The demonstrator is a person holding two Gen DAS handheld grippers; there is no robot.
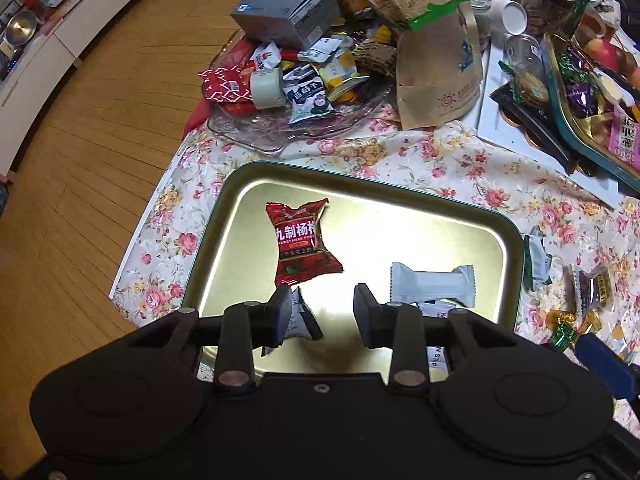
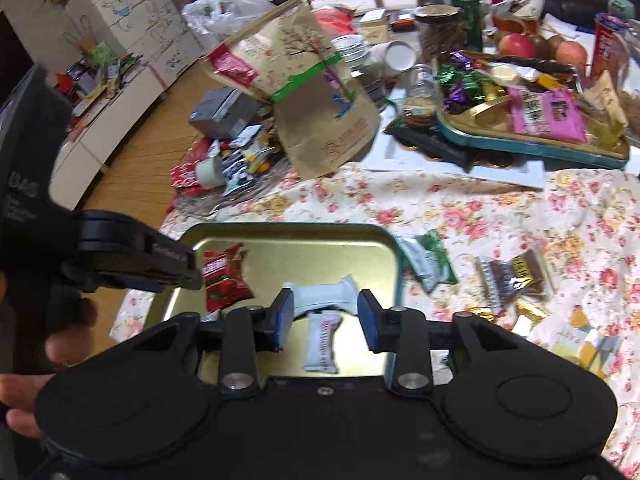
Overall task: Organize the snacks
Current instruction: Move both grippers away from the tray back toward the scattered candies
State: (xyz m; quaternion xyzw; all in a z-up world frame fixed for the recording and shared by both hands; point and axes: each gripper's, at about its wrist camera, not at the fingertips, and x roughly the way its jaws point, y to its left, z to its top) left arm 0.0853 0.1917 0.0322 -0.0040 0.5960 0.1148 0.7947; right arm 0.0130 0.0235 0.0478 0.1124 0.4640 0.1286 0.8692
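Note:
A gold metal tray [image 1: 472,220] [image 2: 360,240] with a teal rim lies on the floral tablecloth. In it lie a red snack packet [image 1: 302,246] [image 2: 224,280], a white wrapped bar [image 1: 434,284] [image 2: 322,294], a small white packet with red print [image 2: 322,344] and a small white and black packet [image 1: 302,318]. My left gripper [image 1: 322,314] is open and empty above the tray's near part, beside the white and black packet. My right gripper [image 2: 324,320] is open and empty above the small white packet. The left gripper [image 2: 188,270] shows at left in the right wrist view.
Loose snacks lie right of the tray: a green and white packet [image 1: 536,260] [image 2: 430,262], a dark bar [image 2: 512,276], gold-wrapped candies [image 1: 564,322]. A glass dish [image 1: 280,128] of snacks, a grey box [image 1: 288,10], a brown paper bag [image 1: 436,68] and a second filled tray [image 2: 532,144] stand behind.

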